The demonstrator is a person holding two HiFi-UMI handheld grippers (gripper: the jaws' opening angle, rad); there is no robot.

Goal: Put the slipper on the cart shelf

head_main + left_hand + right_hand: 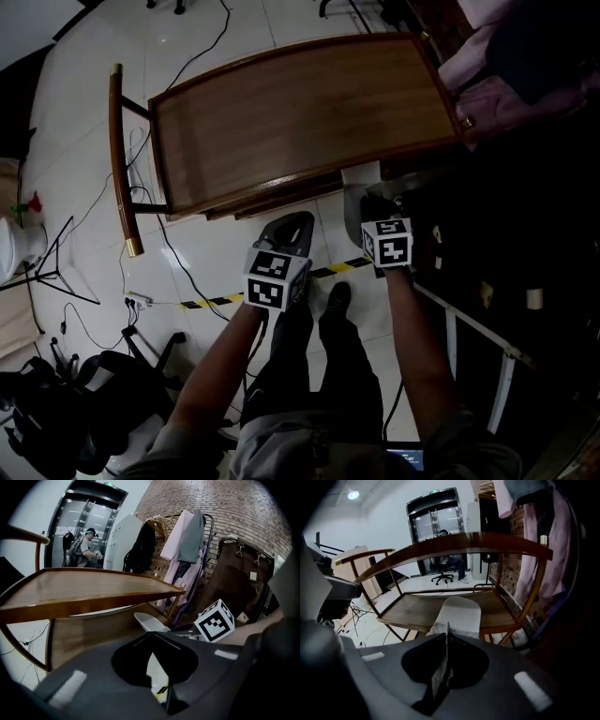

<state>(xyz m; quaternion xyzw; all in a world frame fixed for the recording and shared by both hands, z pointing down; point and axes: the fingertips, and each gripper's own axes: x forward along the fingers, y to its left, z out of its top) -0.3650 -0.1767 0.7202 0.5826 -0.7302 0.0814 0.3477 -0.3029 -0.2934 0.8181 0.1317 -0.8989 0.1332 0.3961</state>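
Observation:
A pale grey slipper (459, 613) sticks out forward from my right gripper (446, 637), whose jaws are shut on its near end. Its toe reaches over the front of the wooden cart's lower shelf (408, 609). In the head view the slipper (362, 180) shows as a light patch at the cart's near right corner, just ahead of the right gripper (376, 208). The cart's top shelf (300, 122) is bare. My left gripper (291, 231) hangs just left of it over the floor, its tips together (151, 635) with nothing between them. From there the slipper (147, 620) lies low beside the cart.
Coats hang on a rack (187, 541) against a brick wall right of the cart. Cables (141, 281) and a yellow-black tape line (216, 302) cross the white floor. A dark bag and tripod (56, 412) stand at the left. A person (447, 562) sits far behind.

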